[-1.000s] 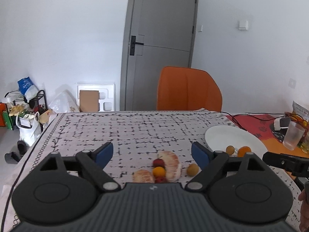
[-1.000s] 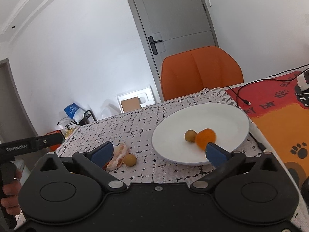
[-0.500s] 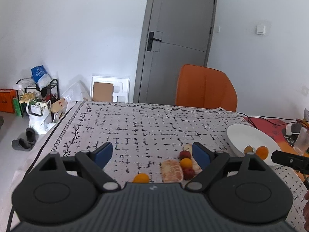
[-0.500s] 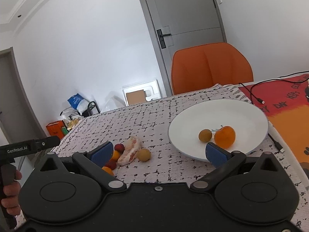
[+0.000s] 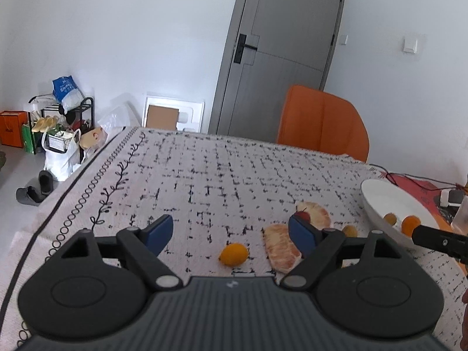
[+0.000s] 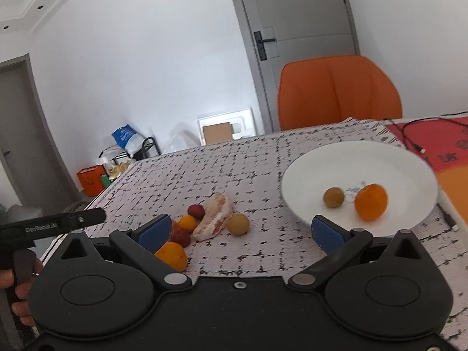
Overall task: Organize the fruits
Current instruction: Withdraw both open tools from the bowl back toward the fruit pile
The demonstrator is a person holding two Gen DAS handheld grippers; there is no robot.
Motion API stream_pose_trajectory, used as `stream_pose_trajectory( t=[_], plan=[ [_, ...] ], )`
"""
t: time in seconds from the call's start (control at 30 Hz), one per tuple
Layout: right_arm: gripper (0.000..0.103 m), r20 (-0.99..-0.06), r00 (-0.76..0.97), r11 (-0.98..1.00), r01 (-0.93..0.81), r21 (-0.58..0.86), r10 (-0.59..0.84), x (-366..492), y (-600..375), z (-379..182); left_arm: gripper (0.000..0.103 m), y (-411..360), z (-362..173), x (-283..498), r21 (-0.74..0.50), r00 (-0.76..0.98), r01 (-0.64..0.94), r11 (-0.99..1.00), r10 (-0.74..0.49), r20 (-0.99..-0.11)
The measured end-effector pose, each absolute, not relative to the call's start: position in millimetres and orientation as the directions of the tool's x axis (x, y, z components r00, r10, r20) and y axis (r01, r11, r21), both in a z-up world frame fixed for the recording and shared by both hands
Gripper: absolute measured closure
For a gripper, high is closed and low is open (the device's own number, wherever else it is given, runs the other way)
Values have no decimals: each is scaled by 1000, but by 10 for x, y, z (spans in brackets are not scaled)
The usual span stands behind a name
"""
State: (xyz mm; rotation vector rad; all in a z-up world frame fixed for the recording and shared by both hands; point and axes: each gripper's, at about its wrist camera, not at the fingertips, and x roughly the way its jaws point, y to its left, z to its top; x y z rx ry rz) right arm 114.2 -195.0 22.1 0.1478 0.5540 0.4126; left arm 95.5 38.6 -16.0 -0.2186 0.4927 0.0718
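On the patterned tablecloth lie several loose fruits: a small orange fruit (image 5: 234, 254), two peeled pomelo pieces (image 5: 282, 247), a red fruit (image 5: 304, 216) and a brown round fruit (image 5: 349, 229). My left gripper (image 5: 231, 231) is wide and its jaws are closing; the small orange fruit lies on the cloth between the fingers, untouched by the pads. My right gripper (image 6: 242, 232) stands open and empty, just short of the brown fruit (image 6: 238, 224) and pomelo (image 6: 215, 216). The white plate (image 6: 365, 161) holds an orange (image 6: 371, 201) and a brown fruit (image 6: 333, 197).
An orange chair (image 5: 321, 125) stands behind the table. A red mat with cables (image 6: 433, 137) lies right of the plate. The cloth's left edge (image 5: 58, 204) drops to a floor with bags and shoes. A hand holds the left gripper's handle (image 6: 58, 222).
Both views have swung left. My left gripper moved left and down, so the small orange fruit now lies between its fingers. The fruit pile has come before my right gripper.
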Motion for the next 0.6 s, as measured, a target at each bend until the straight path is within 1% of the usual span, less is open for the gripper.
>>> stream_pose_trajectory(
  t=[0.1,0.2,0.3,0.37,0.5,0.53,0.57,0.6],
  plan=[
    [0,-488,757,901,-355,250,434,1186,-1895,186,21,405,-227,1002,-191,872,-117,975,9,-489],
    [0,-489,753,898,-367,243,440,1229,-1832,152,26,404,-290,1059,-191,862,-109,975,-3,-507],
    [2,-501,741,895,-362,263,447,1297,-1808,107,34,408,-358,1125,-189,850,-110,976,-6,-526],
    [9,-507,738,895,-366,254,445,1344,-1787,79,45,416,-400,1165,-201,841,-105,974,-21,-540],
    [16,-527,727,898,-367,244,441,1429,-1738,33,51,407,-465,1227,-206,831,-108,973,-25,-555],
    [16,-529,723,896,-371,243,443,1442,-1724,24,56,403,-486,1244,-204,827,-105,973,-28,-561],
    [18,-532,720,895,-377,239,445,1451,-1708,15,58,400,-508,1255,-206,822,-103,973,-33,-568],
    [18,-534,719,894,-384,229,446,1463,-1683,5,64,397,-534,1267,-209,817,-103,972,-37,-576]
  ],
)
